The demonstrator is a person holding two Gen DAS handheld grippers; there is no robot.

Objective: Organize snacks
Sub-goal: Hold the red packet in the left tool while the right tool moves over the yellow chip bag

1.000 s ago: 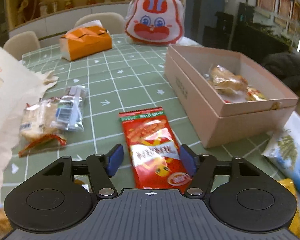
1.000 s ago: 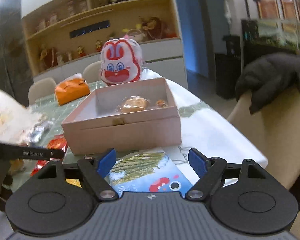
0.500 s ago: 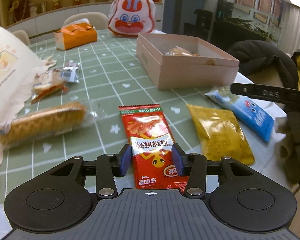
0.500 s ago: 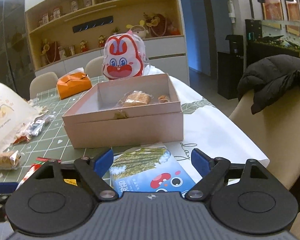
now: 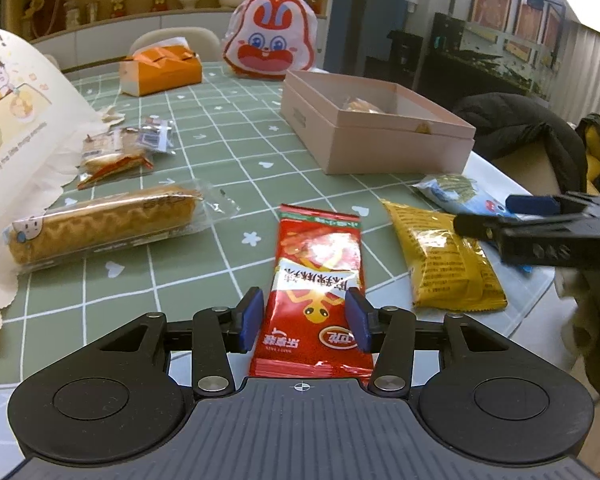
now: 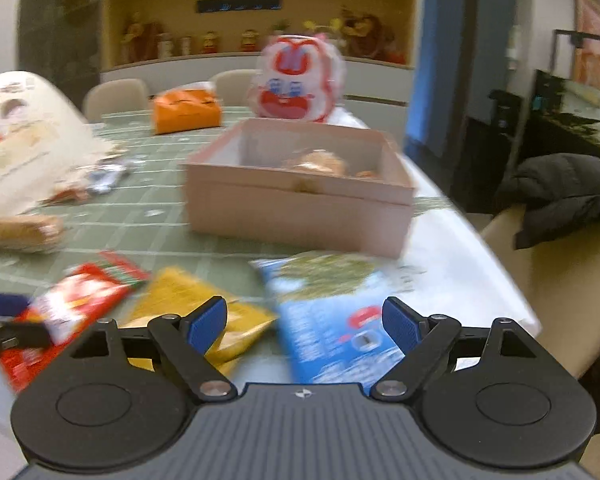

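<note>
The left gripper [image 5: 305, 322] is closed most of the way on the red snack packet [image 5: 318, 292], both pads flanking its near end; the packet's long axis runs toward 12 o'clock, over the green checked tablecloth [image 5: 204, 148]. The right gripper [image 6: 305, 322] hangs wide open and empty above the blue packet [image 6: 332, 312]; the pink box [image 5: 374, 128] sits at 1 o'clock.

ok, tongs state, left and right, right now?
Left tongs: shut on the red snack packet.
Right tongs: open, holding nothing, above the blue packet.
</note>
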